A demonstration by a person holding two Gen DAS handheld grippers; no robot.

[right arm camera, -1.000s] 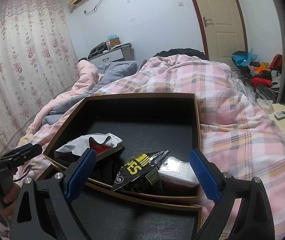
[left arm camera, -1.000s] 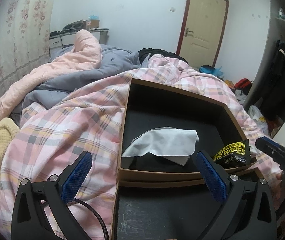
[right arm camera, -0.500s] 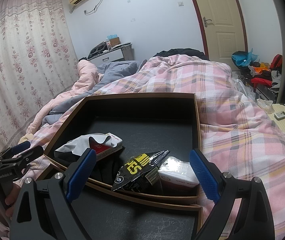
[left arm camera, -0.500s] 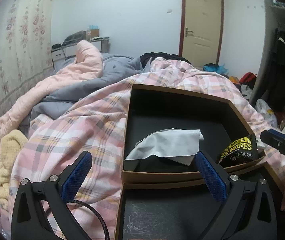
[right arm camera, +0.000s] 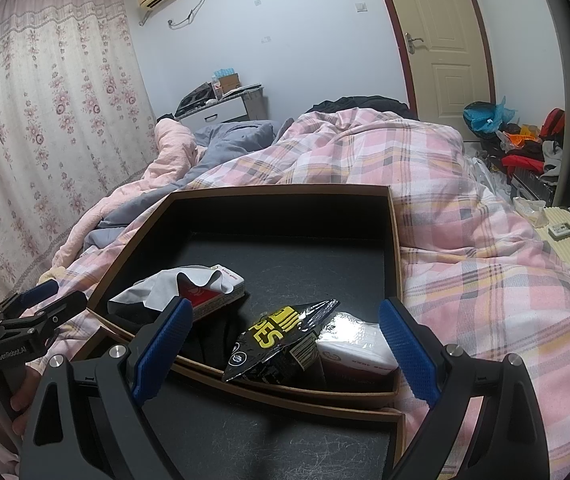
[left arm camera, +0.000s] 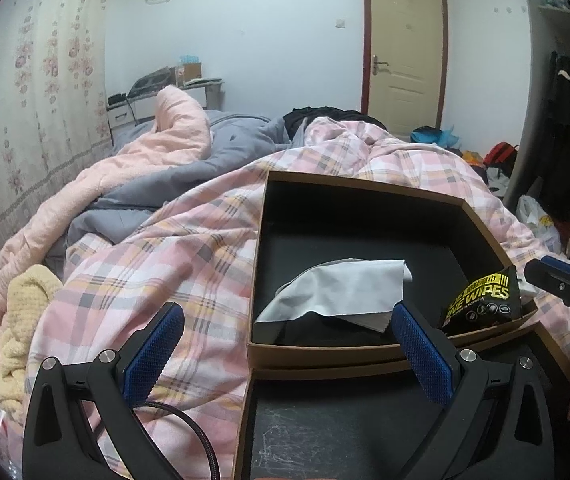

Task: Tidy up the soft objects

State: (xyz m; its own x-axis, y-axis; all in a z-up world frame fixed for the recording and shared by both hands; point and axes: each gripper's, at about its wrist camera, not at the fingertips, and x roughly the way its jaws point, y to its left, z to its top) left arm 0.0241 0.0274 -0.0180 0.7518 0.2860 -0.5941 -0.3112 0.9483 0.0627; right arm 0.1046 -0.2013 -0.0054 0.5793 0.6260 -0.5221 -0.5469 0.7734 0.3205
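Note:
A brown box with a black inside (left arm camera: 365, 182) (right arm camera: 285, 190) sits on the plaid quilt. In it lie a grey cloth (left arm camera: 345, 292) (right arm camera: 157, 286) over a red-and-white pack (right arm camera: 221, 294), a black-and-yellow wipes pouch (left arm camera: 483, 296) (right arm camera: 281, 334) and a white tissue pack (right arm camera: 359, 346). A dark item lies under the cloth. My left gripper (left arm camera: 285, 344) is open and empty, hovering before the box's near left corner. My right gripper (right arm camera: 285, 340) is open and empty, before the near wall by the pouch. Each gripper shows at the other view's edge.
The box lid (left arm camera: 345, 432) (right arm camera: 269, 436) lies open side up in front of the box. A yellow knit piece (left arm camera: 21, 320) lies at the left. Pink and grey blankets (left arm camera: 157, 148) are heaped behind. Clutter covers the floor at the right (right arm camera: 525, 148).
My left gripper has tilted up and drawn back a little to the left, so the box sits lower and farther right in view. My right gripper has not moved.

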